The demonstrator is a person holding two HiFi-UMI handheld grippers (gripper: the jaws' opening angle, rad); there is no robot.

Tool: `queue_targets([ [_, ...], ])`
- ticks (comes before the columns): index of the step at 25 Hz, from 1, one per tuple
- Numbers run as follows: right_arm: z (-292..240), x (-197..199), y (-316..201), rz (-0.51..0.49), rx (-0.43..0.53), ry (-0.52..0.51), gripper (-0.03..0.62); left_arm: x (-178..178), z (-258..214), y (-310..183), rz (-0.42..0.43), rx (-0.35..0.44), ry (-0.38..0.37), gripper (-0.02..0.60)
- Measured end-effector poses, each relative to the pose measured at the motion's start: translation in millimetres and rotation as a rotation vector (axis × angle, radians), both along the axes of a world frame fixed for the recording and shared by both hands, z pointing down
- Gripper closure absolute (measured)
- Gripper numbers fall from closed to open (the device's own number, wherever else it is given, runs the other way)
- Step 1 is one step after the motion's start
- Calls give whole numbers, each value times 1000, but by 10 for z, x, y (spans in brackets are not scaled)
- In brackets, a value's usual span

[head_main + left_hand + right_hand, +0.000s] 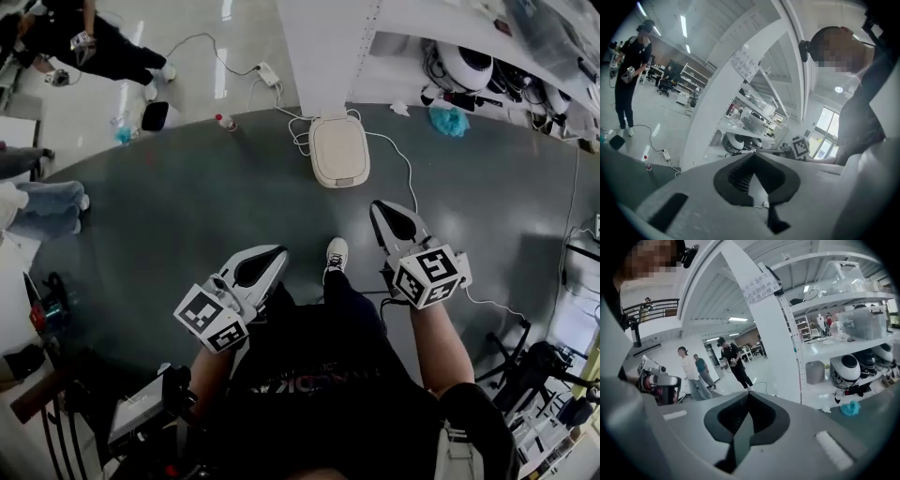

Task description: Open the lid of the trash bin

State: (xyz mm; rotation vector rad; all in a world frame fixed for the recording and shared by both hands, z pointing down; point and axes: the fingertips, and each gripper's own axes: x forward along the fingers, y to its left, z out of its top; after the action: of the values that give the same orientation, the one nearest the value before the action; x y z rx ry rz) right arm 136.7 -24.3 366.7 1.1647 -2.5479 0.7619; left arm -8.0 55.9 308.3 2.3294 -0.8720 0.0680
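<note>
Standing well back from the trash bin (342,176), you hold the left gripper (269,262) and right gripper (387,217) clenched, empty; the lid (337,141) lies closed, so the opening is all ahead.

White power strip (267,73) on pale floor (187,89), blue cloth (449,120) near white shelving (373,42)

Left tongs (753,157) with jaws closed tip to tip, white pillar (710,108) beyond, person in black (629,70) standing far left
</note>
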Motion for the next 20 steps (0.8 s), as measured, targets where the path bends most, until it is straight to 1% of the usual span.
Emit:
queue_targets([
  [4, 415, 77, -164, -39, -60, -5, 586, 114, 112, 8, -44, -12, -16, 582],
  [8, 856, 82, -346, -23, -159, -49, 586, 129, 259, 25, -80, -54, -13, 581],
  [10, 1097, 90, -421, -1, -193, -43, 586, 120, 321, 60, -87, -77, -6, 581],
  [13, 1490, 105, -525, 53, -241, -42, 586, 72, 404, 89, -74, -96, -3, 581],
  [18, 2451, 148, -683, 141, -346, -4, 586, -6, 799, 77, -51, -146, -6, 581],
  [20, 2819, 156, -700, 172, -389, 28, 586, -21, 917, 67, -45, -161, -1, 581],
])
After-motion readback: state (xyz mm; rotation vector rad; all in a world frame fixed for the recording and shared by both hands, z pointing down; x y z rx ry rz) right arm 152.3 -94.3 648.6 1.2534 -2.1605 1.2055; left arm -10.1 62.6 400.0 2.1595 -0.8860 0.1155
